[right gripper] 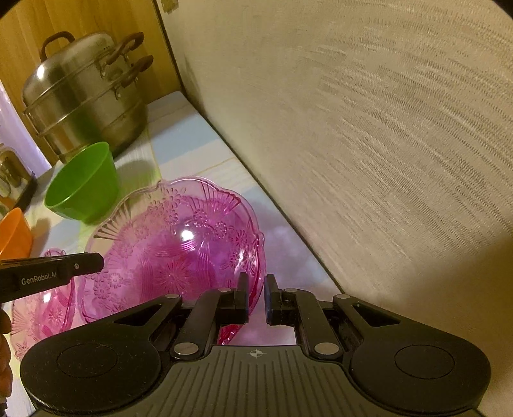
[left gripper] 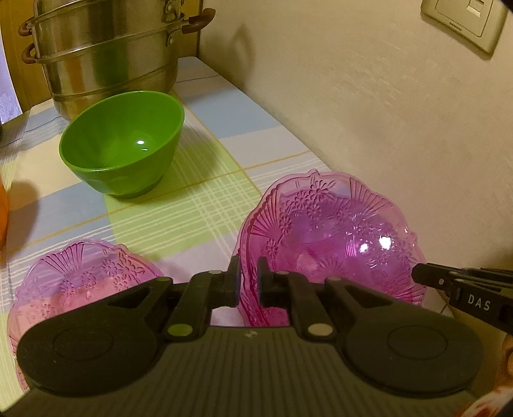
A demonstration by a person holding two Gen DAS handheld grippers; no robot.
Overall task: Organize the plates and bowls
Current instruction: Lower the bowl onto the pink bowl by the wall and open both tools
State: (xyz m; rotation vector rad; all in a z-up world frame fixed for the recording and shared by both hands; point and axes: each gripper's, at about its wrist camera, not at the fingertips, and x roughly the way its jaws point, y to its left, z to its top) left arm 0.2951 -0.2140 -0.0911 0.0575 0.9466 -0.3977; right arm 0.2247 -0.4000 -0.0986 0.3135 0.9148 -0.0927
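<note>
A large clear pink bowl (left gripper: 333, 231) with a pressed flower pattern sits close to the wall, held between both grippers. My left gripper (left gripper: 249, 268) is shut on its left rim, which runs between the two pads. My right gripper (right gripper: 256, 284) is shut on the opposite rim of the same pink bowl (right gripper: 173, 253). Each wrist view shows the other gripper's tip at the bowl's far edge. Whether the bowl rests on the cloth or hangs just above it I cannot tell. A smaller pink bowl (left gripper: 80, 282) lies to the left, and a green bowl (left gripper: 121, 144) stands behind.
A tall steel steamer pot (left gripper: 105, 54) stands at the back on the checked tablecloth (left gripper: 192, 205). An orange bowl (right gripper: 14, 231) sits at the far left. The beige wall (left gripper: 384, 112) runs close along the right side, with a socket plate (left gripper: 465, 22) on it.
</note>
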